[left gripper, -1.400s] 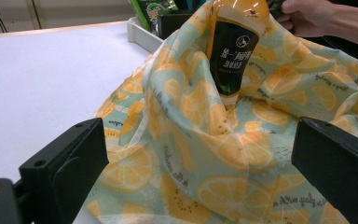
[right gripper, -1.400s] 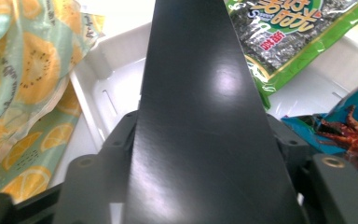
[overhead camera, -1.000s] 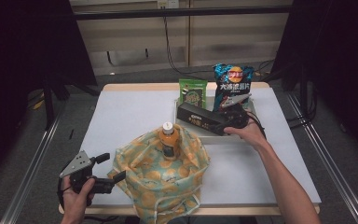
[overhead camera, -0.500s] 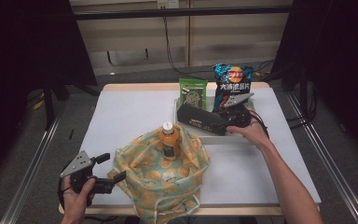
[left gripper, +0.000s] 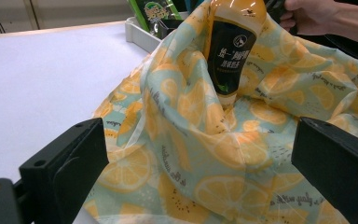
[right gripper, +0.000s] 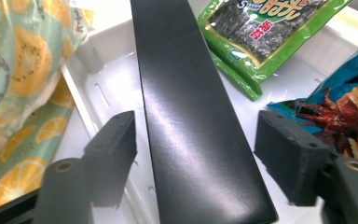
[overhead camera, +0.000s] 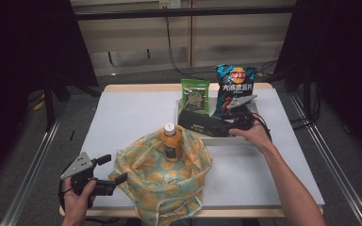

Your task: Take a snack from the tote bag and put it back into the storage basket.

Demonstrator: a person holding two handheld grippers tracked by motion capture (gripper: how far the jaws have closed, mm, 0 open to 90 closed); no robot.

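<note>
Box [right gripper: 196,121], long and black, lies in the white tray [right gripper: 98,88], lengthwise between my right claw's [right gripper: 193,154] released jaws, which just reopened; left claw [left gripper: 200,163] gapes at the bag [left gripper: 205,154].

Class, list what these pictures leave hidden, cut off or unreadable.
- Bottle: lower part hidden inside the bag, high view; cap cut off at the top edge, left gripper view.
- Black box: far end cut off at the top edge, right gripper view.
- Chips bag print: too small to read, high view.
</note>
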